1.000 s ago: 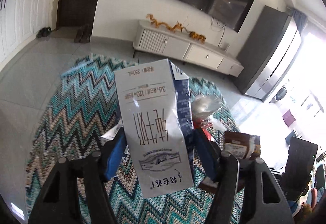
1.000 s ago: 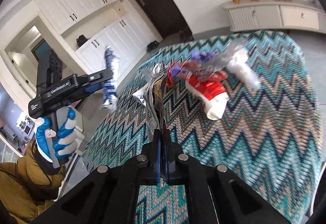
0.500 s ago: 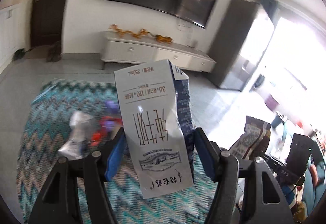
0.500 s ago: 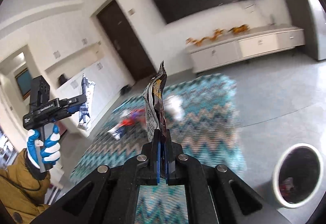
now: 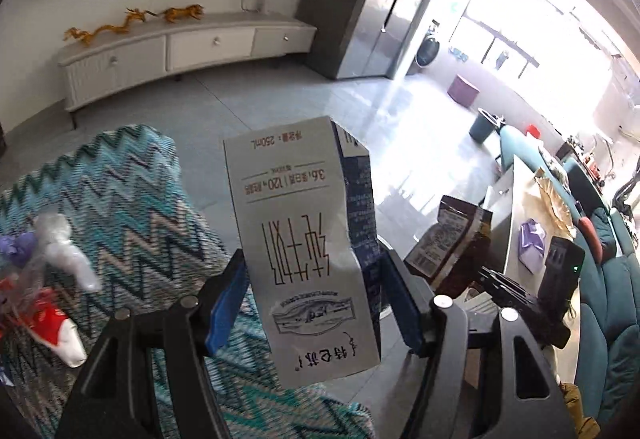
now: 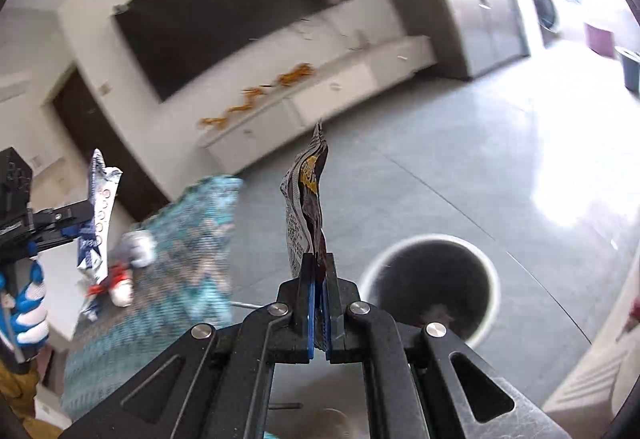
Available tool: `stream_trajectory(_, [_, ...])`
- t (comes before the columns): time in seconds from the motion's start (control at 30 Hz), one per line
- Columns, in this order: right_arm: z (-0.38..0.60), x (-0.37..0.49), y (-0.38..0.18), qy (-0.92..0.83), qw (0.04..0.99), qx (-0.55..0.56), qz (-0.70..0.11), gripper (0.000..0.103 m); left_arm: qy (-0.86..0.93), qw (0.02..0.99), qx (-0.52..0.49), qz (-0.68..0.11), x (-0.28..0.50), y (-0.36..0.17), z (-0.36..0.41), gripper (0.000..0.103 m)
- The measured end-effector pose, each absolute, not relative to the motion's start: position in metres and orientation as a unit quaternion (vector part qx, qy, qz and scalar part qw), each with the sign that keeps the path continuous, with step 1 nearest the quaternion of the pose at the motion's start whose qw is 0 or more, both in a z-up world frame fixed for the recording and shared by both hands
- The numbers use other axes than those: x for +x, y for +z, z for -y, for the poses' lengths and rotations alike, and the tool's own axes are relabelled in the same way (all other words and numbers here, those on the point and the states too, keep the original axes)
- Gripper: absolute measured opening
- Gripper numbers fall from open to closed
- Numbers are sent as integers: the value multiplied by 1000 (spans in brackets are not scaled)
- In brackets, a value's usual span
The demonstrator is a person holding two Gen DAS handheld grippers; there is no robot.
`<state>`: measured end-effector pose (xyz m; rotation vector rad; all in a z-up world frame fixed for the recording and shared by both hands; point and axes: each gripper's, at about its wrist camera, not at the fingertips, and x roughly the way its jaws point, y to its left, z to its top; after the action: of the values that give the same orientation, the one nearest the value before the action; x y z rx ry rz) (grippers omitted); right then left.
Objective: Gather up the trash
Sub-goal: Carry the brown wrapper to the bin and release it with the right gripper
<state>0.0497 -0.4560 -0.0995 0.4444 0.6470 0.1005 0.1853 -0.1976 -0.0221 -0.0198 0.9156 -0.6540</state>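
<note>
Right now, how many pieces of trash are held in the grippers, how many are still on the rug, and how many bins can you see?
Held in grippers: 2, milk carton in the left, snack wrapper in the right
On the zigzag rug: 1 tangled clump of wrappers, pieces blurred
Bins: 1, white-rimmed bin
Total: 4

We are wearing a blue-and-white glove [image 6: 28, 303] and a mustard-brown sleeve [image 6: 18, 395]. Our grippers [image 6: 319, 303] are showing black frames — silver screws, blue pads [image 5: 224, 309].
</note>
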Motion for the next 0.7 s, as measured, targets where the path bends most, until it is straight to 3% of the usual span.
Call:
stream_trajectory(0.33, [516,74,-178,-21,891,271,-362,4,-347,795,20,-497,222,-98,334,64])
stream_trajectory(0.7, [537,104,-223,-58,870,298,-389,6,-342,776,19,-530,265,-155,391,65])
